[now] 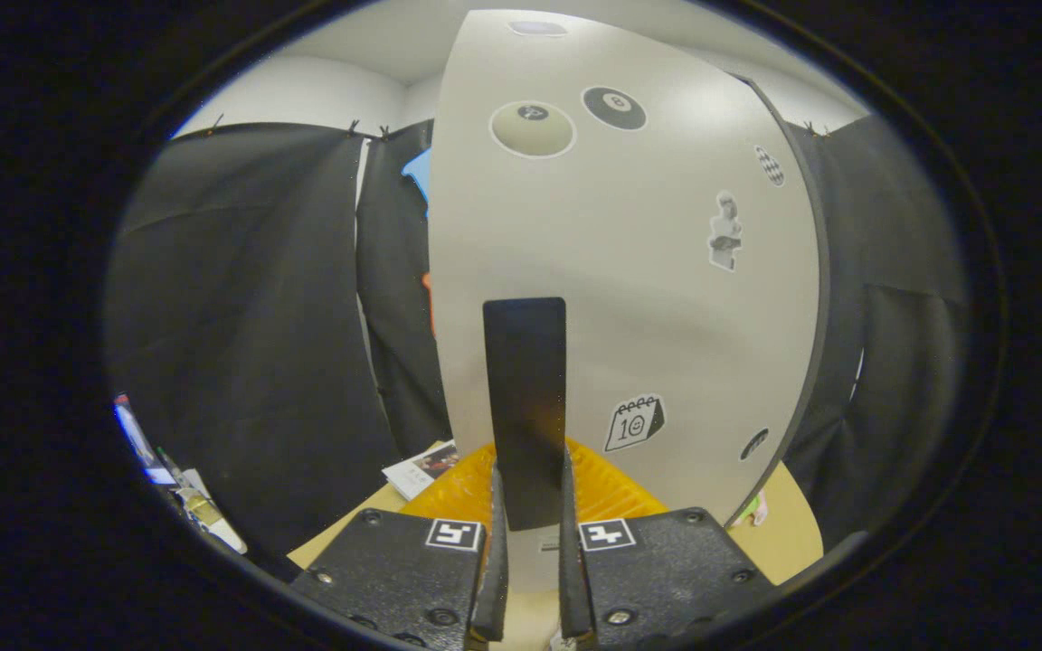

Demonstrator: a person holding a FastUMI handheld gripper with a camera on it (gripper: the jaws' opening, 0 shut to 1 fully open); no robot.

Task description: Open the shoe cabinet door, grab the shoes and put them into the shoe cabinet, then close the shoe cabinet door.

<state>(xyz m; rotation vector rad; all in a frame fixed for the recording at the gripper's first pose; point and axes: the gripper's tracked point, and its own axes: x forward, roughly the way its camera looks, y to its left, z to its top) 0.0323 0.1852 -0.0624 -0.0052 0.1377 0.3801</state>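
I have the hand-held gripper nearly closed, both fingers pinching the lower end of the dark upright handle that stands between them. That handle sits on the pale shoe cabinet door, which rises straight ahead of the fingers and carries several stickers. Below the door, just beyond the fingertips, I see an orange ribbed mat on the tan worktop. A leaflet lies ahead to the left of the fingers
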